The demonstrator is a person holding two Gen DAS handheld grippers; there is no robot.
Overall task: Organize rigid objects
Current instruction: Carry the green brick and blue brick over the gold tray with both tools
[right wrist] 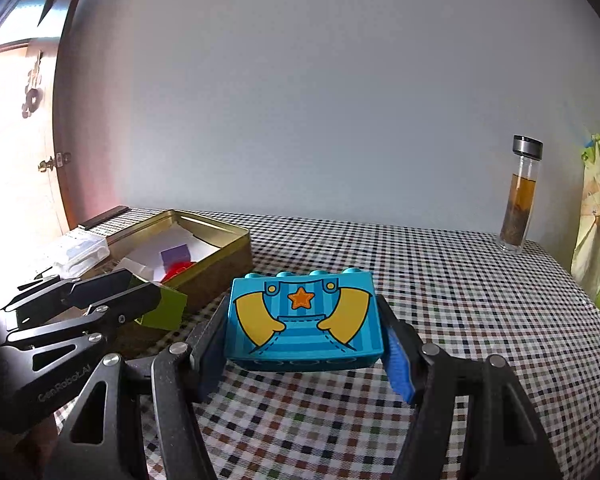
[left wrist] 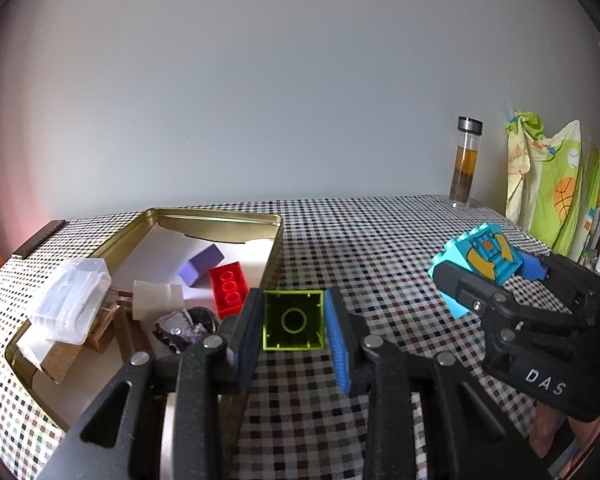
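Note:
My left gripper [left wrist: 294, 324] is shut on a translucent green block [left wrist: 293, 319], hollow side toward the camera, held just right of the gold tin [left wrist: 220, 216]. The tin holds a red brick [left wrist: 229, 293], a purple block [left wrist: 201, 265], a clear plastic box [left wrist: 70, 300] and other small items. My right gripper [right wrist: 306, 334] is shut on a blue brick with an overalls print [right wrist: 304, 322], above the checked tablecloth. In the right wrist view the left gripper [right wrist: 140, 300] with the green block [right wrist: 164, 312] sits at the left, in front of the tin [right wrist: 216, 256].
A glass bottle of brown liquid [left wrist: 467, 162] stands at the back right of the table [left wrist: 380, 232]; it also shows in the right wrist view [right wrist: 520, 196]. Colourful cloth [left wrist: 552, 196] hangs at the right edge. A door [right wrist: 20, 120] is at the left.

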